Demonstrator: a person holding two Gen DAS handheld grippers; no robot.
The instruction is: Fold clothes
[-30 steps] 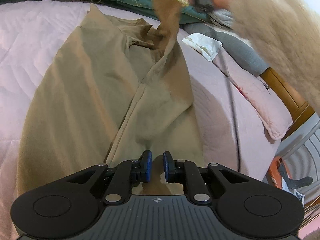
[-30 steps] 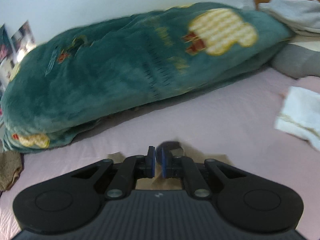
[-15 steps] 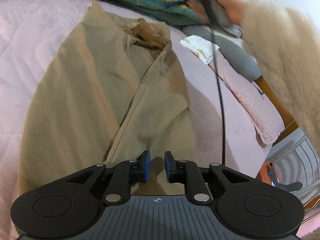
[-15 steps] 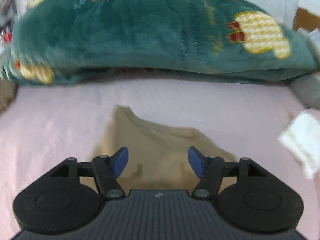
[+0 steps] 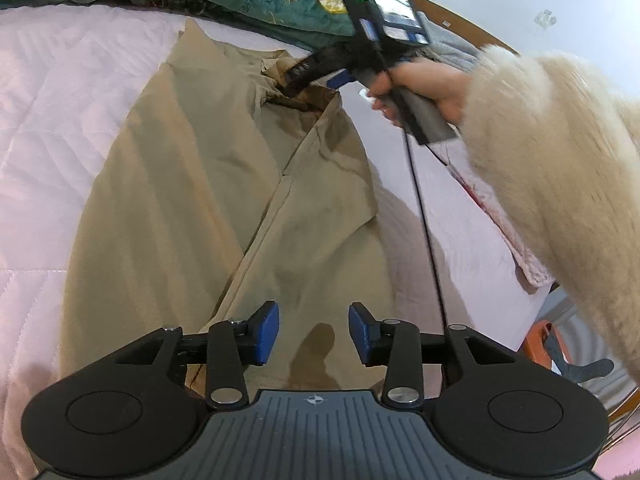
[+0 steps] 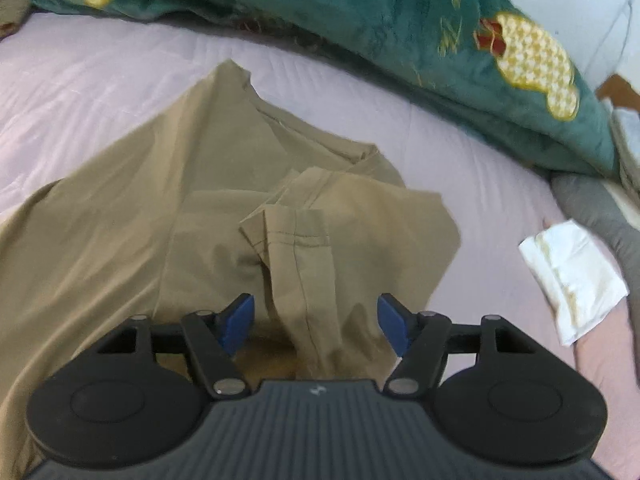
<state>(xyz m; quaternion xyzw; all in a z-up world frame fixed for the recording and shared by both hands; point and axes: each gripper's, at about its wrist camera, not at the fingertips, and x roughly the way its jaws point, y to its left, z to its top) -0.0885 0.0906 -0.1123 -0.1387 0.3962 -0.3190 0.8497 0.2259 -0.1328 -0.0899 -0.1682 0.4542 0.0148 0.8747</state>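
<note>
A tan shirt [image 5: 180, 200] lies spread on the pink bed [image 5: 48, 100], its right side folded in towards the middle. My left gripper [image 5: 314, 332] hovers at the shirt's near hem. Its jaws are opening and the blue pads hold nothing. At the collar end, a hand [image 5: 420, 84] in a fluffy cream sleeve holds my right gripper [image 5: 294, 80] low over the cloth. In the right wrist view that gripper [image 6: 316, 320] stands wide with its jaws closing. The shirt's folded sleeve [image 6: 304, 264] lies between the pads, and neither pad touches it.
A green patterned blanket [image 6: 360, 20] is heaped along the far side of the bed. A white folded cloth [image 6: 572, 276] and a grey pillow [image 6: 592, 208] lie to the right. A black cable [image 5: 424, 220] hangs from the right gripper. The bed's right edge [image 5: 520, 312] drops to the floor.
The right gripper let go of the raised sleeve, which dropped onto the shirt, then came down over the collar end with wide jaws. The left jaws have spread apart.
</note>
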